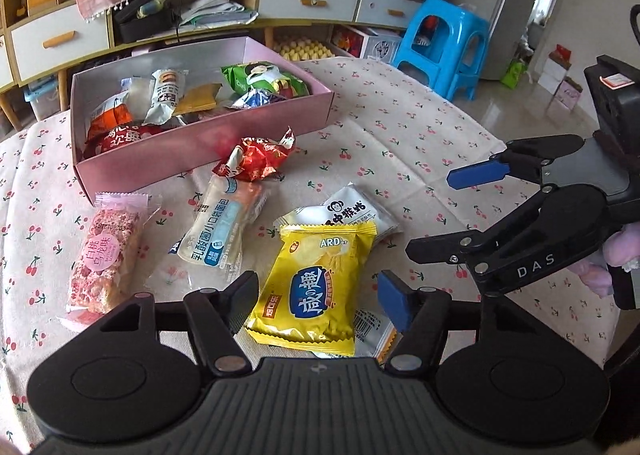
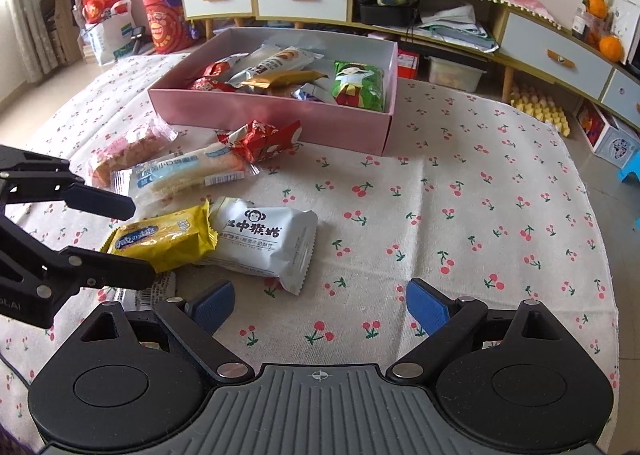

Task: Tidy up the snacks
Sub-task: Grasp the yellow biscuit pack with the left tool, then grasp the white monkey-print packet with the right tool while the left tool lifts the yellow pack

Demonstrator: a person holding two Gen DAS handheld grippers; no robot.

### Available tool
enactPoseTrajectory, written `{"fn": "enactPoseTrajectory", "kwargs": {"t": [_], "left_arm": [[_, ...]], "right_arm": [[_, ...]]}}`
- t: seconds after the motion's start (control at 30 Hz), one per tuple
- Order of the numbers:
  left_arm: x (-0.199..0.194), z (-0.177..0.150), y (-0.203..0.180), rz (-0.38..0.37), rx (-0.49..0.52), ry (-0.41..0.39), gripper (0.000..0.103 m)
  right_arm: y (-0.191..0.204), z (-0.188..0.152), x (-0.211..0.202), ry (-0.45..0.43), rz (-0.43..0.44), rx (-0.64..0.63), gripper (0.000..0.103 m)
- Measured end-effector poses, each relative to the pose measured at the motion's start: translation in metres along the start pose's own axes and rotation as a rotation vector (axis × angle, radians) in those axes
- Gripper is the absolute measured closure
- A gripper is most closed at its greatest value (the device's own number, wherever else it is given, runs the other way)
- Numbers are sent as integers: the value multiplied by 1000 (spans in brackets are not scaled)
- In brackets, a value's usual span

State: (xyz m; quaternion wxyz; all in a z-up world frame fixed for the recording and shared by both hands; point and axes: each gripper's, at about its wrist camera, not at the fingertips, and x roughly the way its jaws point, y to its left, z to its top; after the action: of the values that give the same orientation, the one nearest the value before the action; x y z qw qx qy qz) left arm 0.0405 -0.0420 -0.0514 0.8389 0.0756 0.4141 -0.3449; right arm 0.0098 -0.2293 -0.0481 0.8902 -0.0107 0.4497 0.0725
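- Left wrist view: the left gripper (image 1: pixel 318 295) hangs over the desk (image 1: pixel 400 127), its jaws apart on either side of a yellow packet (image 1: pixel 312 287); the pads do not press on it.
- The yellow packet lies partly on top of a white monkey packet (image 1: pixel 356 211), so the two overlap.
- To its left lie a long pale bread packet (image 1: pixel 220 231) and a pink bar packet (image 1: pixel 104 259), both flat on the cherry-print cloth.
- A crumpled red wrapper (image 1: pixel 256 159) sits on the far end of the bread packet, just beside the front wall of the pink box (image 1: pixel 200 143).
- The box holds a heap of snacks, among them a green packet (image 1: pixel 264 79) at its far right end and a red packet (image 1: pixel 120 135) at its near left corner.
- The right gripper (image 1: pixel 436 215) comes in from the right with jaws apart and nothing between them.
- A blue stool (image 1: pixel 444 43) stands on the floor beyond the desk.
- Right wrist view: the right gripper (image 2: pixel 320 307) hovers over bare cloth, jaws wide apart and empty.
- The white monkey packet (image 2: pixel 264 247) lies just ahead of it, the yellow packet (image 2: pixel 164 239) overlapping its left edge.
- The left gripper (image 2: pixel 138 239) reaches in from the left, its fingers straddling the yellow packet.
- Farther off lie the bread packet (image 2: pixel 180 175), pink bar packet (image 2: pixel 124 151) and red wrapper (image 2: pixel 260 139), then the pink box (image 2: pixel 272 115) with the green packet (image 2: pixel 360 83) at its right end.
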Motion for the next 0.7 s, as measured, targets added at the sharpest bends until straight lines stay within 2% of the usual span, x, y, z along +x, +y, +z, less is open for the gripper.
{"fn": "enactPoseTrajectory", "kwargs": {"t": [0.23,0.33,0.47,0.7], "left_arm": [[13,0,4,22,-9,75,43],[12,1,7,22,-36,78,44],[9,2,9,38,-66,86,51],[-1,-3,12,76,-89,100,53]], "right_arm": [[1,-2,13,-6,12,-106,9],[3,1,19,5,-3,-119,9],[5,5,27,13,-4,-131,9],[17,18,37,11,9,-137,9]]}}
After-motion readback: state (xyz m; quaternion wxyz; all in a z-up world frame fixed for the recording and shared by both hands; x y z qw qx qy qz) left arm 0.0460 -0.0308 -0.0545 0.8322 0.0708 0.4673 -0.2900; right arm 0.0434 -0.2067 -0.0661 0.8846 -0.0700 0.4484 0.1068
